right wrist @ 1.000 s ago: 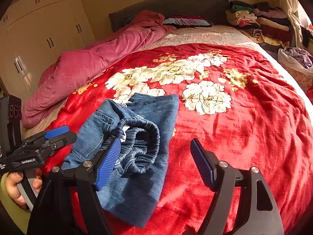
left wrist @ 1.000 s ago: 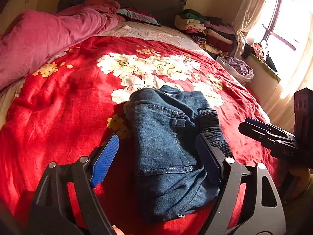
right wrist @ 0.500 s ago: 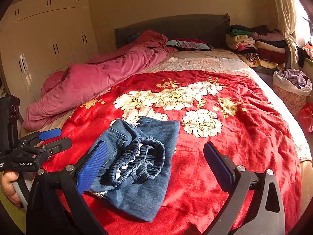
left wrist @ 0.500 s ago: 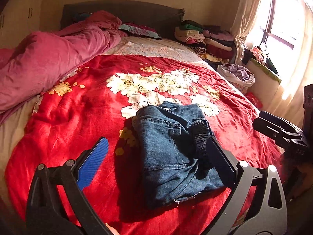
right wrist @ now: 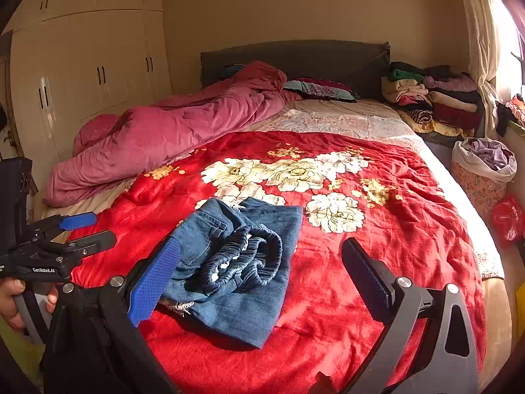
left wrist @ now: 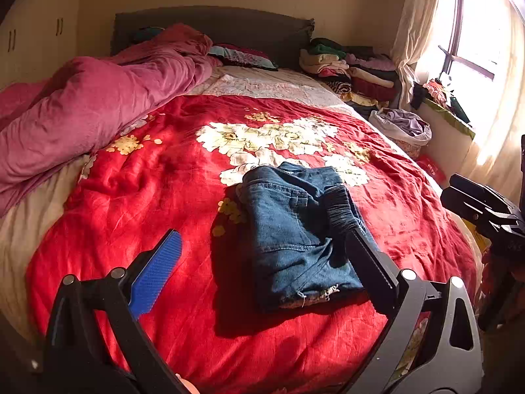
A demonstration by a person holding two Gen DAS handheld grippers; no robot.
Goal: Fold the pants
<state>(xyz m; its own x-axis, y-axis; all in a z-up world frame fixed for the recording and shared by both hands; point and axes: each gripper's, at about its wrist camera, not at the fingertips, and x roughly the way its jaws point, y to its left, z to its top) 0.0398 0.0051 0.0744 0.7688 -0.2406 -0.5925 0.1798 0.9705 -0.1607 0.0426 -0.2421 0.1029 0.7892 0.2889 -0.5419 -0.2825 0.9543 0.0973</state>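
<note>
1. Plainly, both tools are free: the left tool [left wrist: 262, 262] has its fingers spread wide apart with nothing between them, low in its own frame, and the right tool [right wrist: 259, 266] is likewise spread and holds nothing.
2. Just beyond them, the pants [left wrist: 295, 229] lie folded into a compact denim bundle in the middle of the left wrist frame, resting on the red floral blanket [left wrist: 164, 197] that covers the bed [right wrist: 344, 118]; the gathered waistband [right wrist: 242, 262] sits bunched on top (a little lumpy, not flat).
3. My judgement: the folding looks finished or nearly so, and the step in hand is letting go and backing off. Any next move would be flattening the waistband or squaring the frayed hem edge, which calls for a light press from above.
4. Further out, a pink duvet [right wrist: 164, 138] fills the middle left of the right wrist frame, stacked clothes [right wrist: 433, 98] sit at upper right, and a laundry basket [right wrist: 482, 170] stands at the right edge.
5. Nothing lies between the tools and the pants.
</note>
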